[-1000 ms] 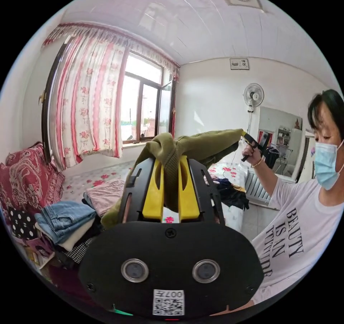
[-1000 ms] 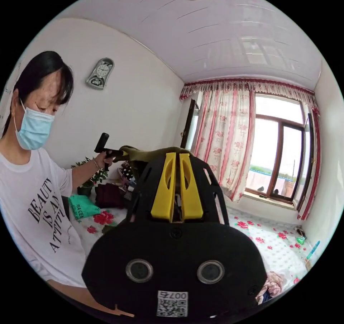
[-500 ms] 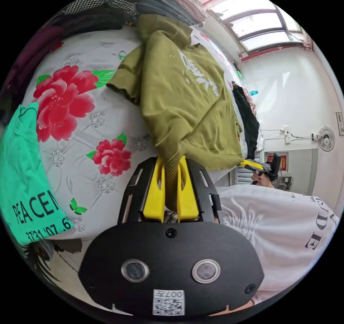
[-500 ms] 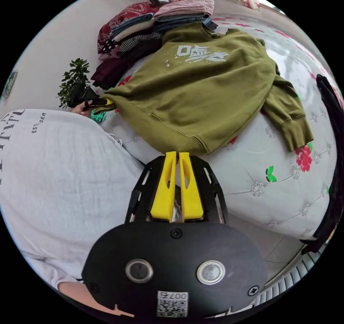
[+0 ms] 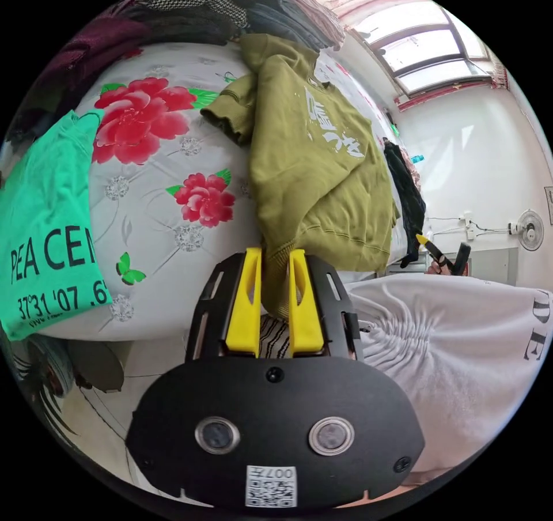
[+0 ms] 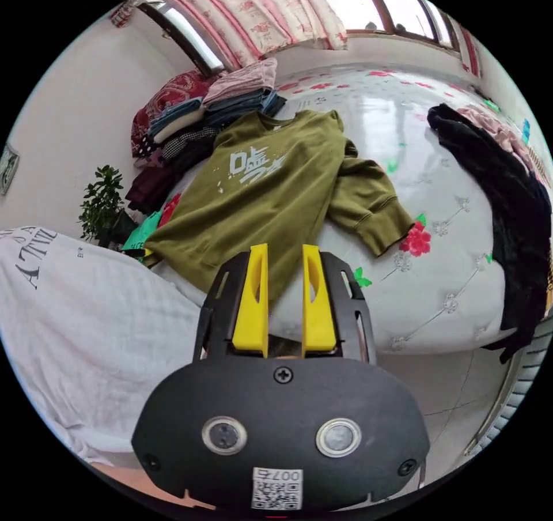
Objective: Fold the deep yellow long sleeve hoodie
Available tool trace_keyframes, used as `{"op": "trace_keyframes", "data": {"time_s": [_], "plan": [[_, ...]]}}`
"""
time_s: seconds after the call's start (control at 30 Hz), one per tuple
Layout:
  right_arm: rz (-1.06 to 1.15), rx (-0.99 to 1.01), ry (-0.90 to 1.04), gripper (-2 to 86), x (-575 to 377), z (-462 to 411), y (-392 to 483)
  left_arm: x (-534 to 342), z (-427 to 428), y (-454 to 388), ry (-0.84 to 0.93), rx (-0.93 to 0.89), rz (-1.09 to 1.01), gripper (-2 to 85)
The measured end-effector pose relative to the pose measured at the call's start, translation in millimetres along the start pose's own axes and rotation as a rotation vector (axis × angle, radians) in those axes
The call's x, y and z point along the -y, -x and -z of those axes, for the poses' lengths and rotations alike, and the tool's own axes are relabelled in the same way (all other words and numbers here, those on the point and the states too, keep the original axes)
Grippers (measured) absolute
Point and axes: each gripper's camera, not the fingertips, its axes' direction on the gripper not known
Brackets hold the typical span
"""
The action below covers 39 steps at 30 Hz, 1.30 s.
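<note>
1 s ago the hoodie (image 6: 271,192) hangs in the air, stretched between both grippers; now it lies spread front-up on the flowered bed (image 6: 455,267), printed chest showing, one sleeve bent out to its side. Right gripper (image 6: 284,256), clamped on the hem corner 0.5 s ago, now has its jaws apart w/ nothing between them, hem edge just past the tips. Left gripper (image 5: 275,259) also has its jaws spread wider vs 0.5 s ago, the ribbed hem corner sitting loosely in the gap.
</note>
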Motion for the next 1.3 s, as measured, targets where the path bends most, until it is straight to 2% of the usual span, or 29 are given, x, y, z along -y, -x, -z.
{"op": "trace_keyframes", "data": {"time_s": [0.07,0.13,0.3,0.43,0.53,0.6,0.7,0.73,0.8,0.9,0.93,0.97,1.0,1.03,1.07,1.13,1.2,1.3], "plan": [[-0.084,-0.191,-0.068,8.6,22.9,11.6,-47.1,1.5,8.9,5.5,-0.004,0.003,0.021,8.0],[-0.173,-0.255,-0.077,9.0,40.1,7.4,-88.8,0.1,18.4,8.9,-0.025,-0.019,0.041,7.9],[-0.313,-0.226,-0.028,9.5,75.4,-24.0,-176.9,-23.4,54.3,20.3,-0.108,-0.036,0.107,6.8],[-0.31,-0.307,0.028,9.3,96.6,-57.3,-212.8,-32.7,65.6,31.6,-0.153,-0.021,0.23,6.5],[-0.304,-0.255,0.089,8.6,102.9,-88.7,-228.7,-25.8,64.0,30.7,-0.172,-0.03,0.278,6.3],[-0.33,-0.308,0.087,7.9,104.4,-87.6,-227.7,-15.0,58.1,28.5,-0.181,-0.041,0.304,6.1],[-0.236,-0.341,0.149,5.5,107.3,-84.8,-218.4,4.0,45.2,25.7,-0.165,-0.05,0.31,6.1],[-0.155,-0.252,0.166,4.6,109.5,-78.6,-214.4,8.4,42.4,25.1,-0.158,-0.049,0.308,6.2],[-0.136,-0.241,0.221,3.5,116.2,-62.2,-217.4,25.9,35.5,22.6,-0.135,-0.023,0.299,6.5],[-0.044,-0.326,0.141,2.8,138.9,22.4,-220.8,44.0,35.8,18.6,-0.149,-0.036,0.266,6.5],[-0.028,-0.463,0.088,2.8,151.0,73.2,-225.9,46.9,36.9,17.7,-0.156,-0.039,0.259,6.6],[-0.063,-0.693,0.009,3.1,160.2,133.0,-237.2,52.2,39.3,16.2,-0.165,-0.034,0.249,6.6],[-0.108,-0.796,-0.052,3.2,161.9,165.6,-246.2,56.7,40.9,15.2,-0.171,-0.02,0.241,6.6],[-0.229,-0.905,-0.195,3.8,158.5,231.6,-269.4,58.7,41.3,15.0,-0.175,-0.014,0.236,6.6],[-0.312,-0.859,-0.26,4.3,152.7,282.2,-297.1,63.1,40.9,15.6,-0.182,-0.006,0.225,6.6],[-0.462,-0.756,-0.232,4.8,144.3,321.2,-340.5,71.2,37.3,19.7,-0.183,0.004,0.224,6.8],[-0.514,-0.719,-0.182,5.1,130.1,323.6,-353.6,85.6,32.0,27.8,-0.198,0.02,0.252,7.7],[-0.448,-0.686,-0.253,5.5,87.3,285.7,-313.7,112.8,21.6,35.1,-0.212,0.056,0.264,8.9]]}}
